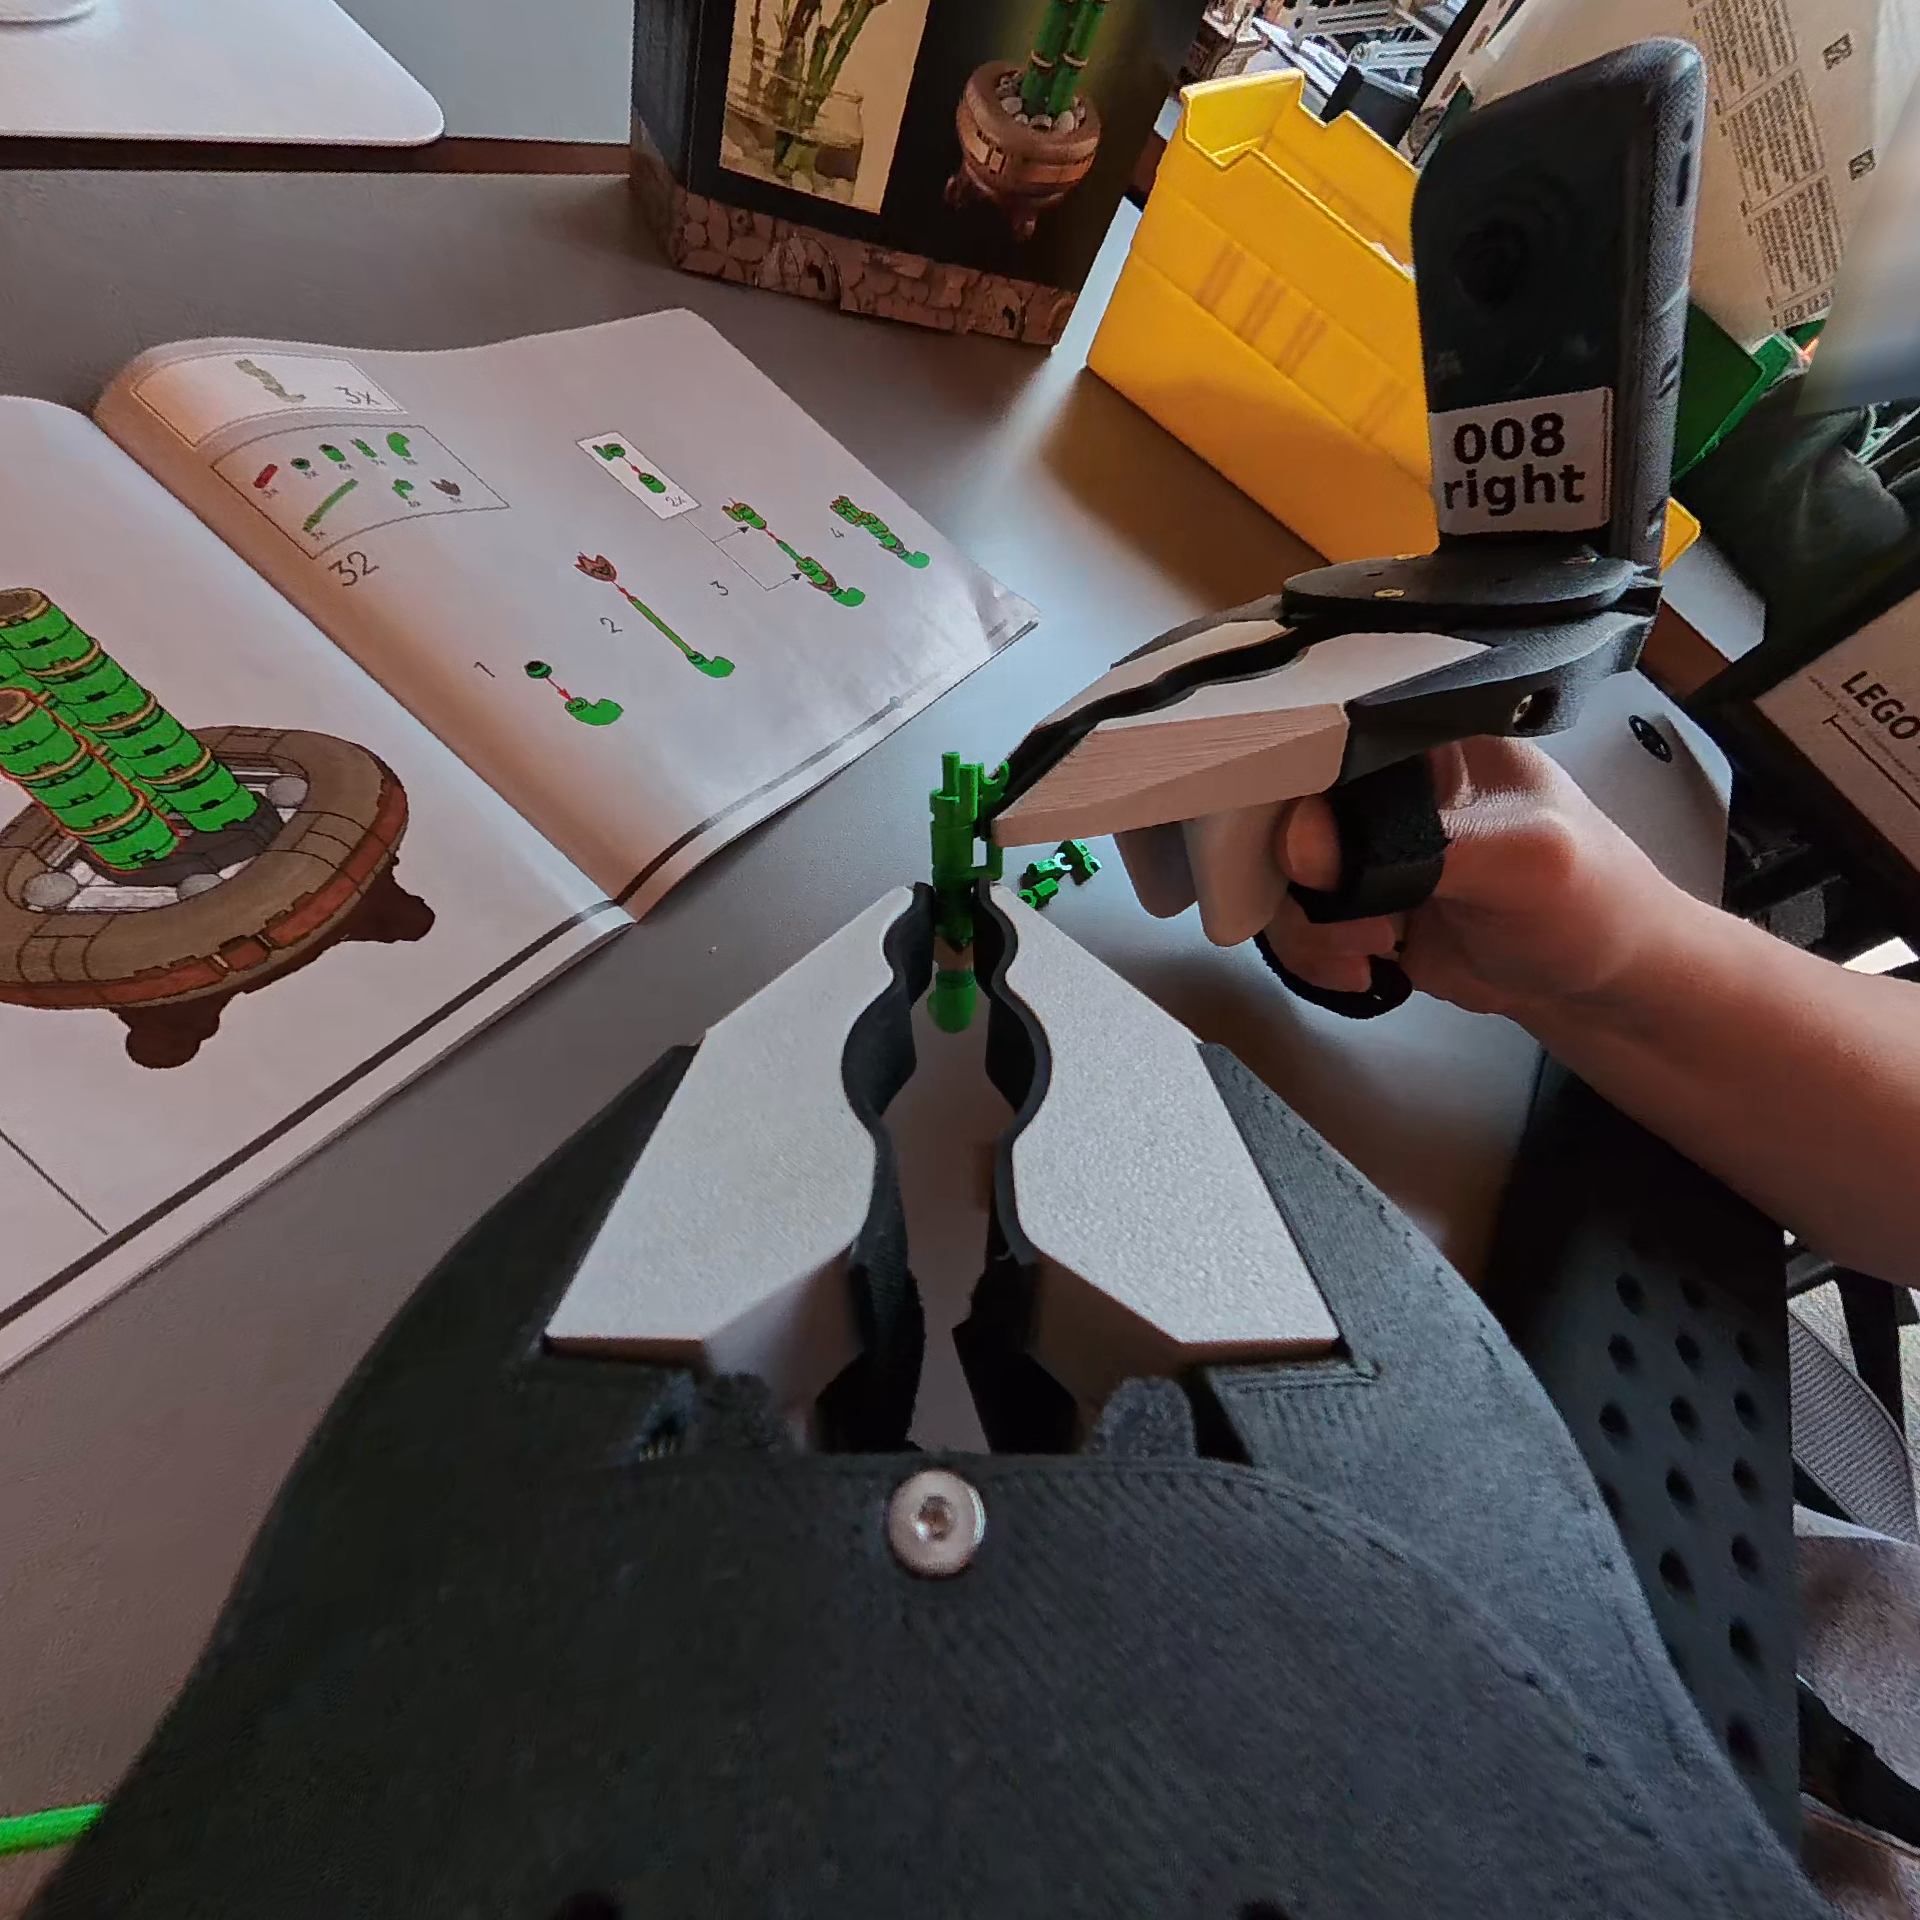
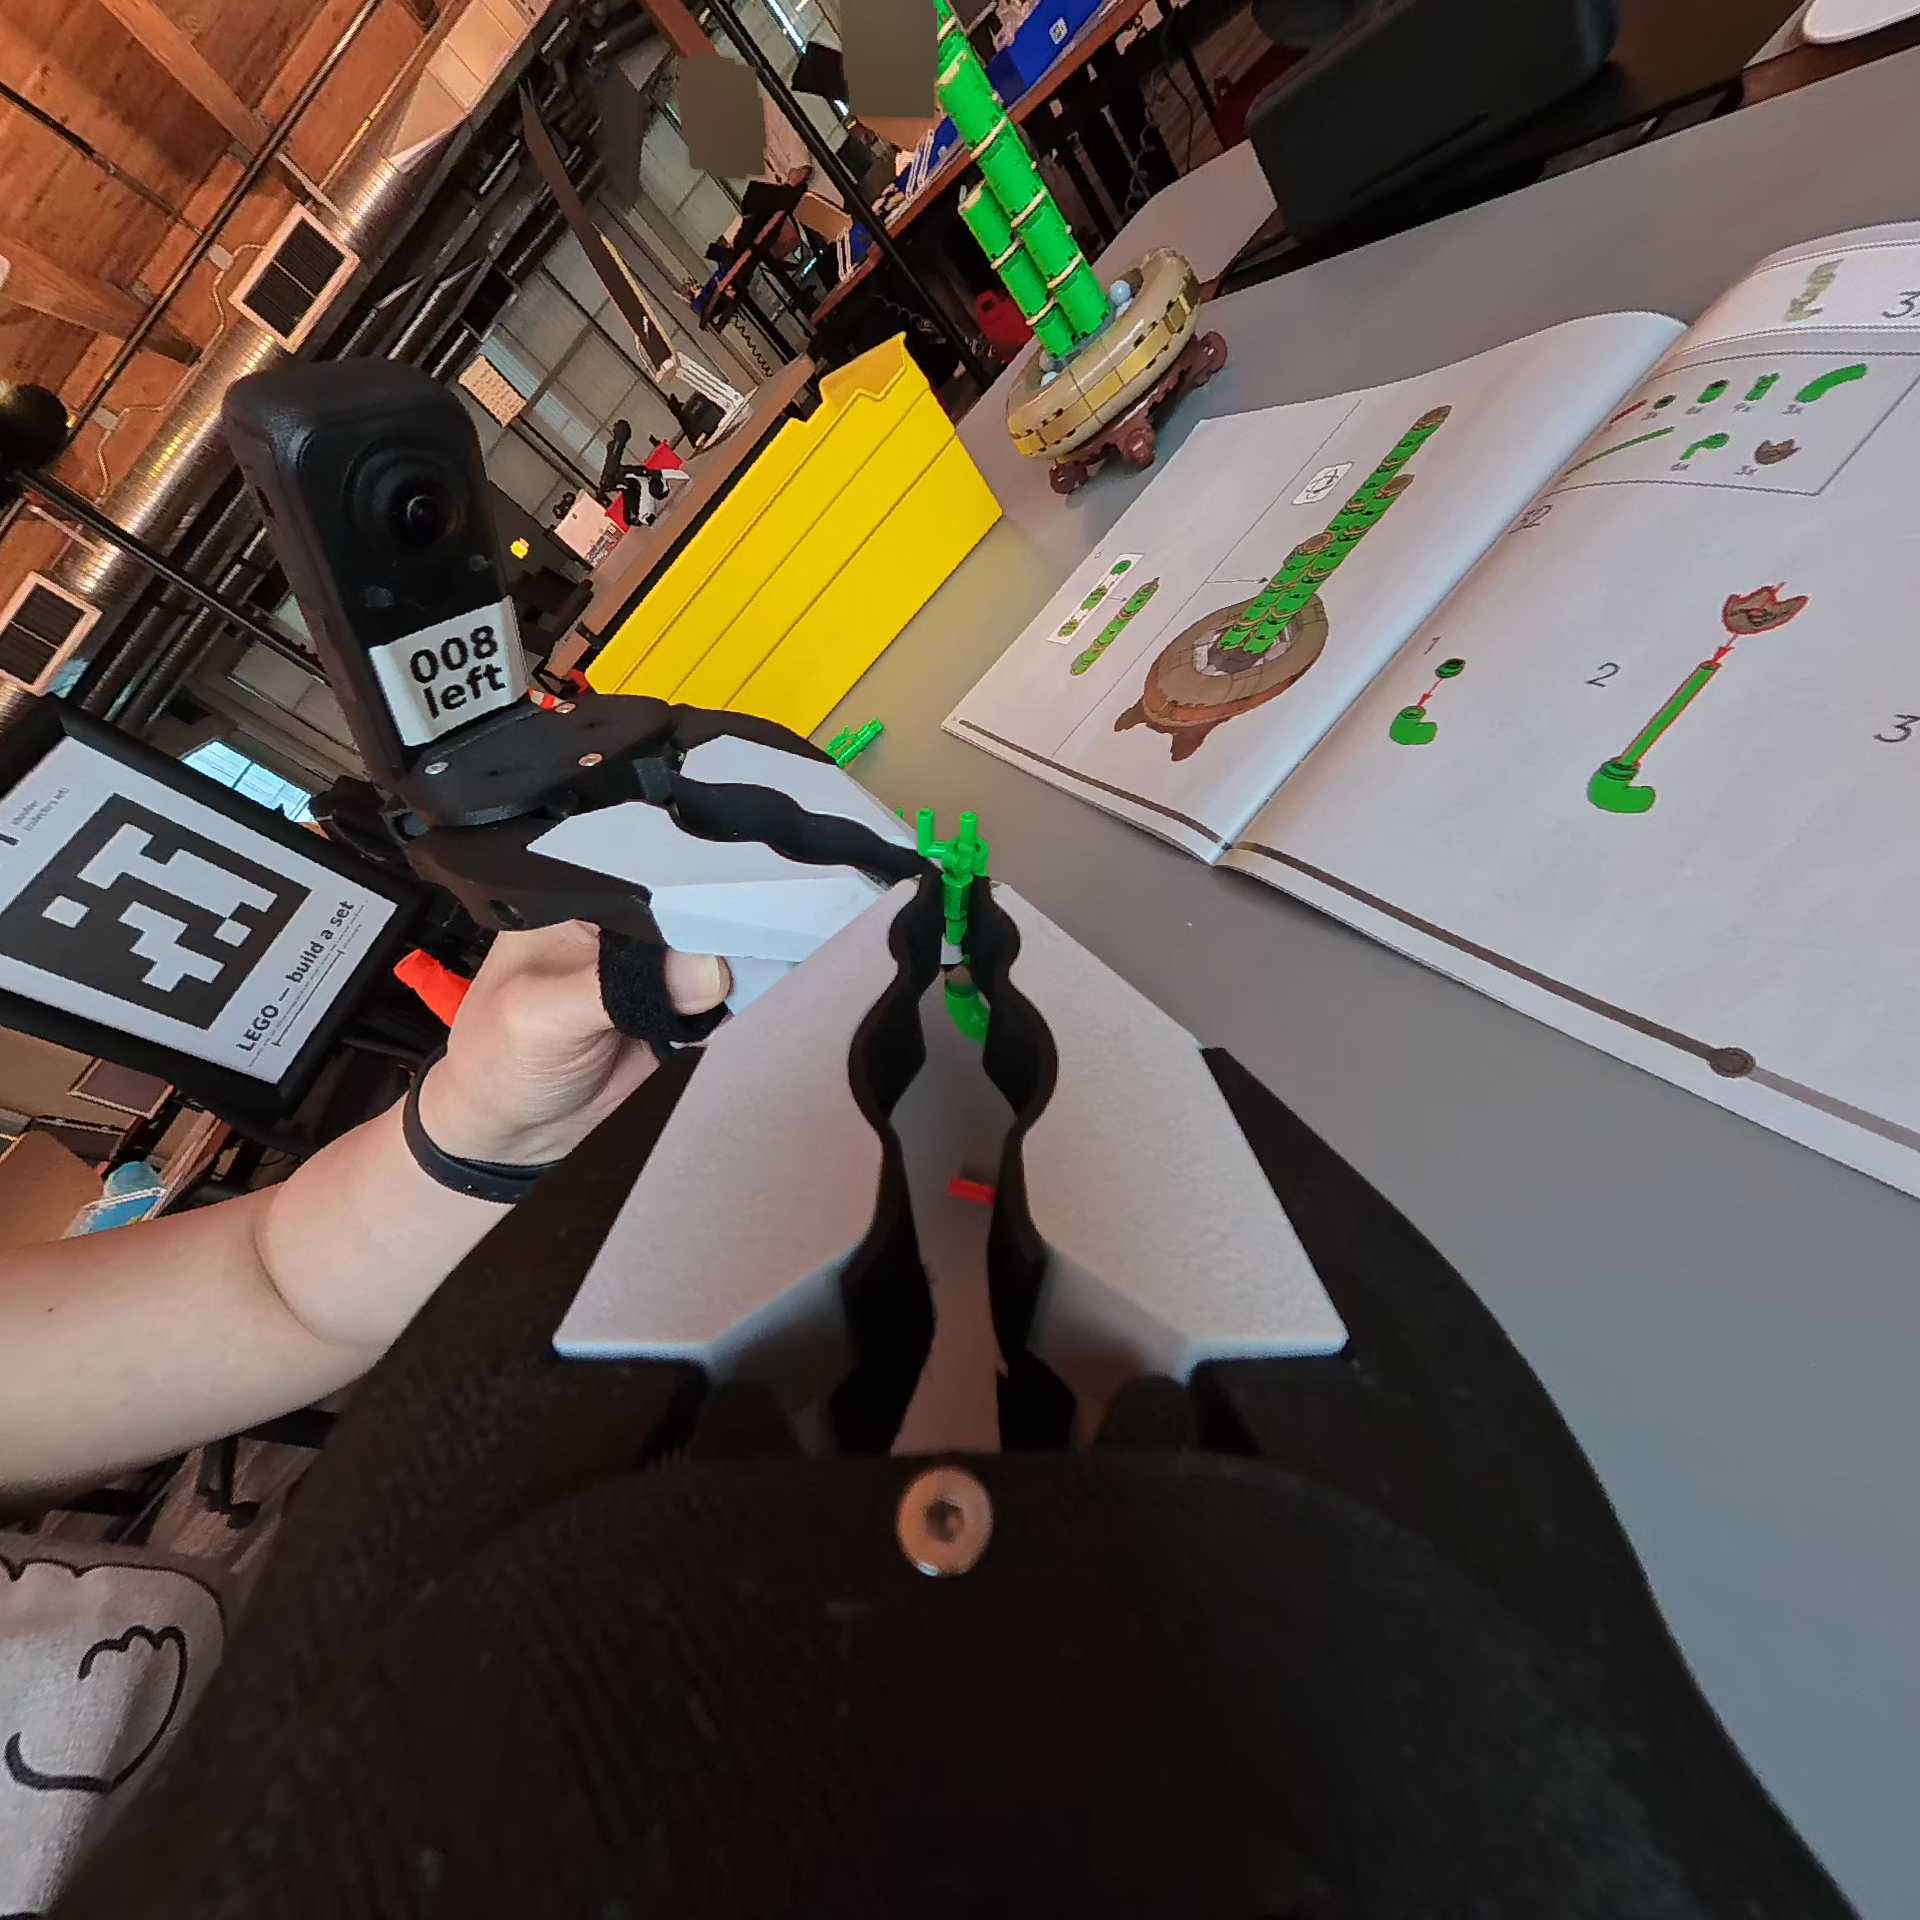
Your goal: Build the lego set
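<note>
A thin green lego stem (image 1: pixel 954 831) with small clip pieces on its upper part and a curved green foot (image 1: pixel 952 1003) stands upright above the grey table (image 1: pixel 312 1351). My left gripper (image 1: pixel 954 902) is shut on the stem's lower part. My right gripper (image 1: pixel 992 802) comes in from the right and is shut on the clip pieces near the top. In the right wrist view, the right gripper (image 2: pixel 954 902) pinches the stem (image 2: pixel 956 862), the left gripper (image 2: pixel 914 871) meets it from the left, and the foot (image 2: pixel 966 1008) hangs between the right fingers.
An open instruction booklet (image 1: pixel 416 623) lies on the left. Loose green pieces (image 1: pixel 1060 868) lie just behind the grippers, and a red piece (image 2: pixel 968 1188) lies on the table. A yellow bin (image 1: pixel 1247 312), the set's box (image 1: pixel 883 156) and the built bamboo model (image 2: pixel 1091 343) stand farther back. From the left gripper's tips to the built bamboo model (image 2: pixel 1091 343) is close to 30 centimeters.
</note>
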The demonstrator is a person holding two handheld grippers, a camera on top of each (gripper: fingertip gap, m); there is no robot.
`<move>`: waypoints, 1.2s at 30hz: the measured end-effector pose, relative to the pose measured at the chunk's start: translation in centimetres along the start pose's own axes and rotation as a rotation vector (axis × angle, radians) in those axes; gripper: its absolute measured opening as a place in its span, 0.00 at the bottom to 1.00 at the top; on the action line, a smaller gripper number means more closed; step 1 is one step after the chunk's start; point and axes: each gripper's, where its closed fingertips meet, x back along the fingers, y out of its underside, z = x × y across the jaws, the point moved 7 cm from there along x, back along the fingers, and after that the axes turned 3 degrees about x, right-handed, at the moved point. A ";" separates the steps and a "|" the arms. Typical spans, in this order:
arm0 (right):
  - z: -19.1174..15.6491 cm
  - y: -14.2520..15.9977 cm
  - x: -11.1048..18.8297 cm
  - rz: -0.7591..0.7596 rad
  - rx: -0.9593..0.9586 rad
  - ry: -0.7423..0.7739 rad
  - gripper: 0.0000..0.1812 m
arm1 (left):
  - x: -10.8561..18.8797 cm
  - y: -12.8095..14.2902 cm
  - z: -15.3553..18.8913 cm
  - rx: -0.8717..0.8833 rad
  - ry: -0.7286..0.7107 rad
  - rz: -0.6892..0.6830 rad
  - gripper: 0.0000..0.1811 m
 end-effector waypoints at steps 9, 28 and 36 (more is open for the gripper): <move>-0.1 -0.9 0.7 0.053 -0.001 -0.039 0.08 | 0.2 -0.5 0.0 -0.030 -0.003 0.011 0.04; 0.4 -0.4 0.1 -0.013 0.012 0.062 0.03 | -0.5 0.1 0.3 -0.142 -0.083 -0.064 0.03; 0.4 -0.5 0.6 -0.013 -0.047 0.008 0.02 | -0.7 0.1 0.5 -0.121 -0.020 -0.054 0.04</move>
